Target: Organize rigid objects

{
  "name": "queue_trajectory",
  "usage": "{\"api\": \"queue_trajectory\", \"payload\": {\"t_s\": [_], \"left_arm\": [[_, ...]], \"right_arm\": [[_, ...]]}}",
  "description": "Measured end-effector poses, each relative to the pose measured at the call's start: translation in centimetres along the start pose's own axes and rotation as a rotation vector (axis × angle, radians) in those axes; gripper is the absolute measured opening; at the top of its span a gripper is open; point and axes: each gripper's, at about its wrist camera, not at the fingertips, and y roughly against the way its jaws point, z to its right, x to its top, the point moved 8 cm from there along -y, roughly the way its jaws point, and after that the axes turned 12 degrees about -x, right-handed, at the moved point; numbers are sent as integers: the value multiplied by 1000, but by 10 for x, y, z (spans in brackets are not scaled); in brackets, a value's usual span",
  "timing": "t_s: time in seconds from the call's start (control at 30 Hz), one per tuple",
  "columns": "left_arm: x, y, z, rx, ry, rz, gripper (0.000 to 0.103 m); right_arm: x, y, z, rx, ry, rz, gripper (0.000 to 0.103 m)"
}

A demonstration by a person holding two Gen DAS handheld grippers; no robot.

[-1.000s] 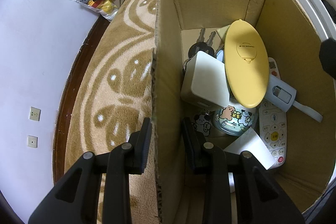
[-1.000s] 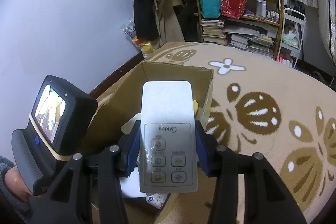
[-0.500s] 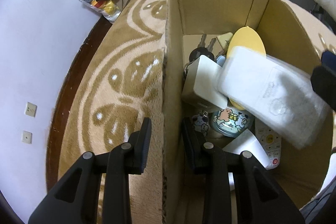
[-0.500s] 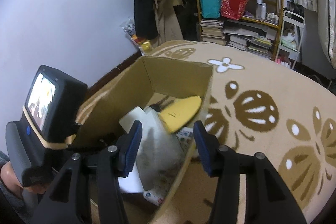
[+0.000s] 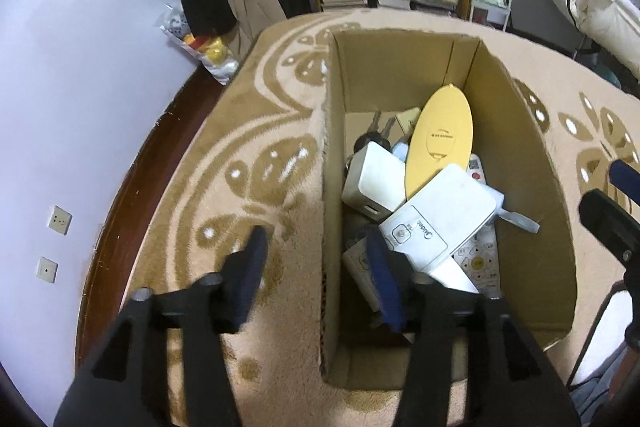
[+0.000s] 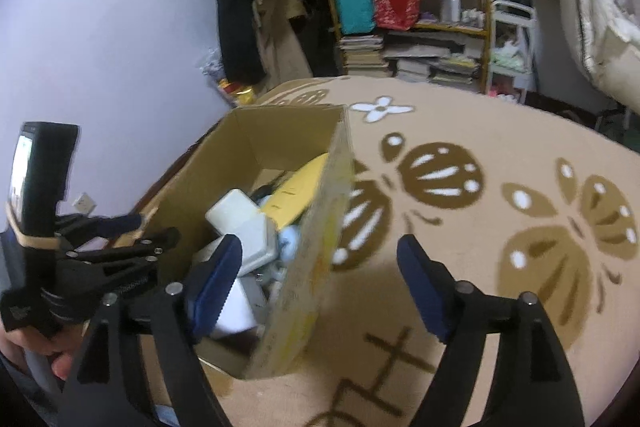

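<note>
Both grippers stand released at the cardboard box (image 5: 516, 131). Nearest, the left gripper (image 5: 316, 267) has just been opening its jaws: they now straddle the box's left wall without pressing it, one finger outside over the rug (image 5: 248, 147), the other inside. The right gripper (image 6: 320, 277) has likewise just been opening; its jaws gape on either side of the box's right wall, with nothing between the pads. Just past the left gripper's inner finger, inside the box, the white Midea remote (image 5: 440, 223) lies tilted on top of the pile. Beyond it rest a white block (image 5: 374, 181) and a yellow oval lid (image 5: 440, 139). Behind the box, a cluttered bookshelf (image 6: 412, 27) stands against the wall.
</note>
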Motion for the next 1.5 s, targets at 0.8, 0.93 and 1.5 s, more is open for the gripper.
{"api": "queue_trajectory", "payload": {"t_s": [0.8, 0.93, 1.5], "left_arm": [[-1, 121, 8, -70, -15, 361, 102], [-4, 138, 12, -80, -30, 413, 102], [-7, 157, 29, -53, -105, 448, 102]], "right_arm": [[-8, 93, 44, -73, -168, 181, 103], [-8, 106, 46, -101, -168, 219, 103], [-15, 111, 35, -84, -130, 244, 103]]}}
